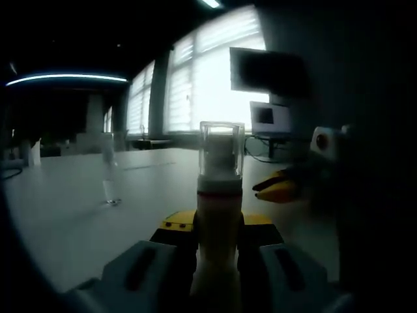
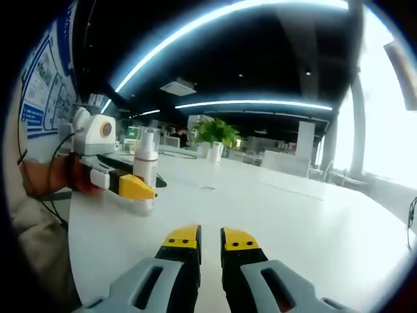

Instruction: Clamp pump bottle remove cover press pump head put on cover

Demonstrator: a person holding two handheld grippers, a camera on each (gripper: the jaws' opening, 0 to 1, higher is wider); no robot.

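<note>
Left claw (image 1: 218, 244) grips the pump bottle (image 1: 218, 215) upright, clear cover (image 1: 221, 149) on; right claw (image 2: 208, 242), at three o'clock, nearly closed and empty over the bench (image 2: 293, 222).

Left gripper view: low over desk (image 1: 78, 222), close behind pump bottle (image 1: 218, 215), faces bright windows (image 1: 215, 78). Right gripper view: low over desk (image 2: 293, 222), faces room interior, plant (image 2: 215, 134) far off. Shared: bottle (image 2: 144, 173), left hand-held gripper (image 2: 133, 187), desk top; right hand-held gripper (image 1: 277, 189) enters left view.
</note>
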